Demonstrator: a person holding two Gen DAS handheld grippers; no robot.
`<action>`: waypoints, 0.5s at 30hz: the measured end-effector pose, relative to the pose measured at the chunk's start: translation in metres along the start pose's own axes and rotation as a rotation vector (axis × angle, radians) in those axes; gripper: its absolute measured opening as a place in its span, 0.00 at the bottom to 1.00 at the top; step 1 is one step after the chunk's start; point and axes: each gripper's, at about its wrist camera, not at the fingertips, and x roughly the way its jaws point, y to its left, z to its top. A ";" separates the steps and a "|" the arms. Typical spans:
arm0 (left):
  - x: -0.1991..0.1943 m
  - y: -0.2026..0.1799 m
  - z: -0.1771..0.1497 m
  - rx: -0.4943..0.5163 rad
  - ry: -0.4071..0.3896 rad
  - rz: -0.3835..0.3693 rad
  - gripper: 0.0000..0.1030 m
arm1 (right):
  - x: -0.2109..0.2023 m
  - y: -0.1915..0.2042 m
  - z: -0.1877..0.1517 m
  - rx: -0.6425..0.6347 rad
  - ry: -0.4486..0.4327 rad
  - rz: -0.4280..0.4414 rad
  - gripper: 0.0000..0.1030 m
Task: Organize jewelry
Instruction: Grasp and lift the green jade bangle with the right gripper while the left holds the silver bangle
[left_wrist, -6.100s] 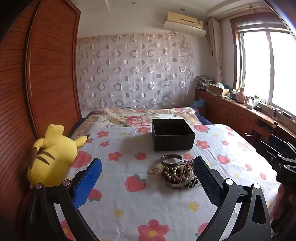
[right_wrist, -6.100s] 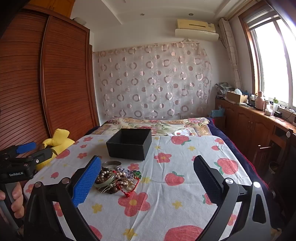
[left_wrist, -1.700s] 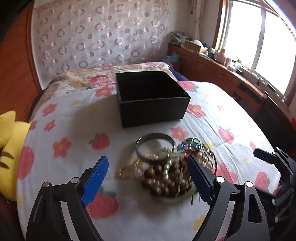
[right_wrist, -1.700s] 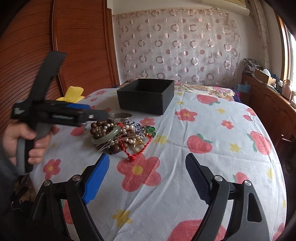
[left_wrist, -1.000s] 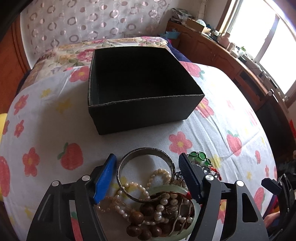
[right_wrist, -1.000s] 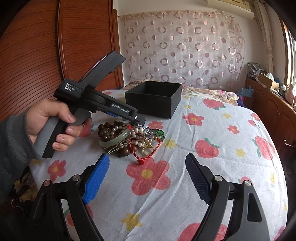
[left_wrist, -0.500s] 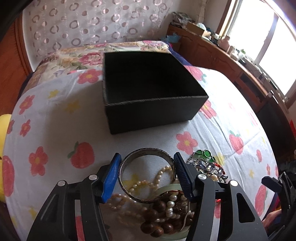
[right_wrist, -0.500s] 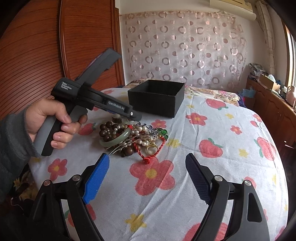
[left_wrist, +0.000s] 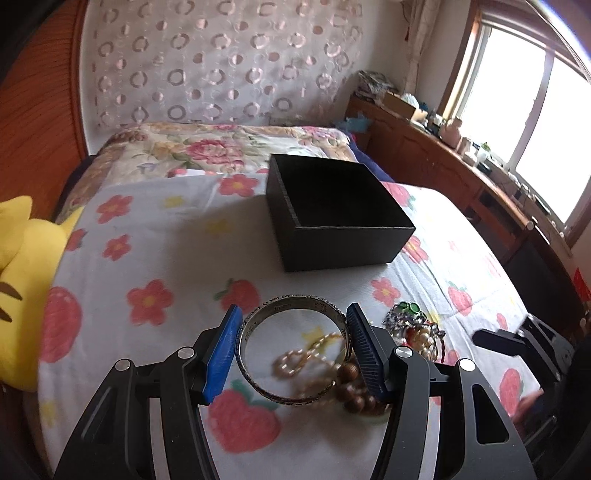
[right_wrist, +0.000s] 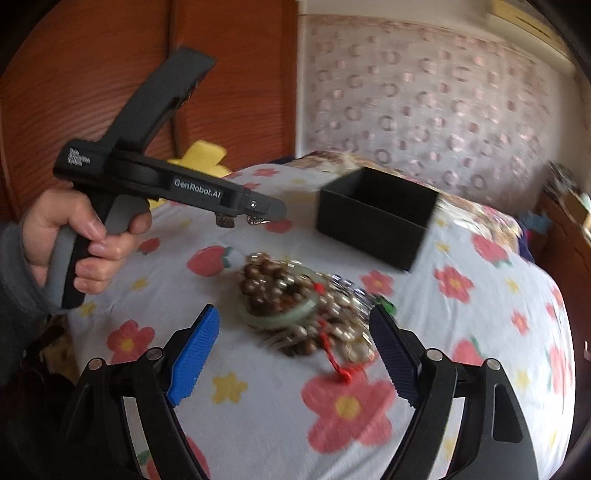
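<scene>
The left claw (left_wrist: 293, 347) is clamped across the silver bangle (left_wrist: 291, 354), one pad on each outer side of the ring, so the rigid hoop is pinched on its width and cannot roll out. In the right wrist view the bangle hangs clear of the bed (right_wrist: 258, 387), lifted off the jewelry pile (right_wrist: 306, 306), which lies near the middle of the flowered sheet. The open black box (left_wrist: 338, 212) sits further toward the head of the bed, its mouth up, likely so that pieces can be dropped straight in. The right claw (right_wrist: 295, 354) hovers released over the pile's near side, gripping nothing, probably lined up for the green jade bangle (right_wrist: 280, 317) and bead strands there
</scene>
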 end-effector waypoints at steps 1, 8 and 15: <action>-0.003 0.004 -0.002 -0.005 -0.004 0.000 0.54 | 0.005 0.003 0.004 -0.028 0.014 0.003 0.83; -0.018 0.025 -0.018 -0.030 -0.025 0.012 0.54 | 0.035 0.009 0.021 -0.128 0.103 0.048 0.83; -0.025 0.038 -0.029 -0.043 -0.033 0.019 0.54 | 0.059 0.014 0.029 -0.210 0.197 0.048 0.87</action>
